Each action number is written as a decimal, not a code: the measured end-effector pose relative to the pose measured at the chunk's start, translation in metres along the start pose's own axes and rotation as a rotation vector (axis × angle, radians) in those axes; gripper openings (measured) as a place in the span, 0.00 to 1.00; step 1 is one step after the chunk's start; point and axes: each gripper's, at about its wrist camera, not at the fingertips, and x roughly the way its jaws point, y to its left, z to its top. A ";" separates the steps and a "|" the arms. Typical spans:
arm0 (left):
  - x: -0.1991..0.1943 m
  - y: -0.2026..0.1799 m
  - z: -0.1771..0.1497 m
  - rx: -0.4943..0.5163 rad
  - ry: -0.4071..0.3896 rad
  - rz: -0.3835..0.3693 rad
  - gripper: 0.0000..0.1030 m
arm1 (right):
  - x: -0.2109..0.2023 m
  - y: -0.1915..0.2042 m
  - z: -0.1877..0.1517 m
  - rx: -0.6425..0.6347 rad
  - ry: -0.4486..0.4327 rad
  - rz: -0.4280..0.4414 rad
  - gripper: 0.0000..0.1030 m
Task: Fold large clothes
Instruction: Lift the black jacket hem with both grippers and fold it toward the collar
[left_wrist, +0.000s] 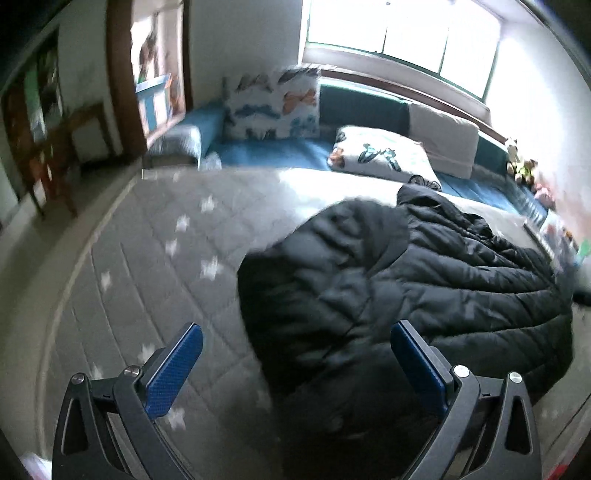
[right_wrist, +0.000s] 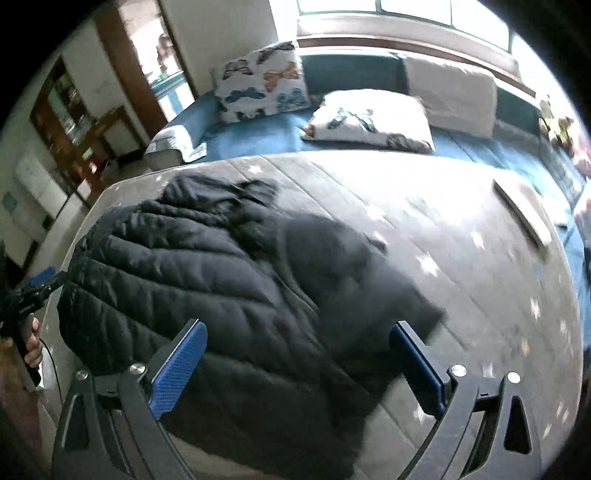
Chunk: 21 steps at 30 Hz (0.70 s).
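A black quilted puffer jacket lies bunched on a grey quilted bedspread with white stars. In the left wrist view my left gripper hangs open above the jacket's left edge, nothing between its blue pads. In the right wrist view the same jacket spreads from the left to the middle, and my right gripper is open over its lower right part, holding nothing. The left gripper shows at the far left edge, held by a hand.
Two butterfly-print pillows and a plain white cushion sit on a blue sheet at the bed's far side under a bright window. Small toys lie at the right. A doorway and wooden furniture stand left.
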 end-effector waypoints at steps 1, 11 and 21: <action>0.002 0.007 -0.003 -0.021 0.014 -0.018 1.00 | 0.002 -0.008 -0.006 0.022 0.009 0.013 1.00; 0.026 0.028 -0.026 -0.173 0.108 -0.267 1.00 | 0.042 -0.048 -0.040 0.234 0.063 0.252 1.00; 0.061 0.042 -0.027 -0.278 0.191 -0.440 1.00 | 0.084 -0.053 -0.034 0.347 0.132 0.504 1.00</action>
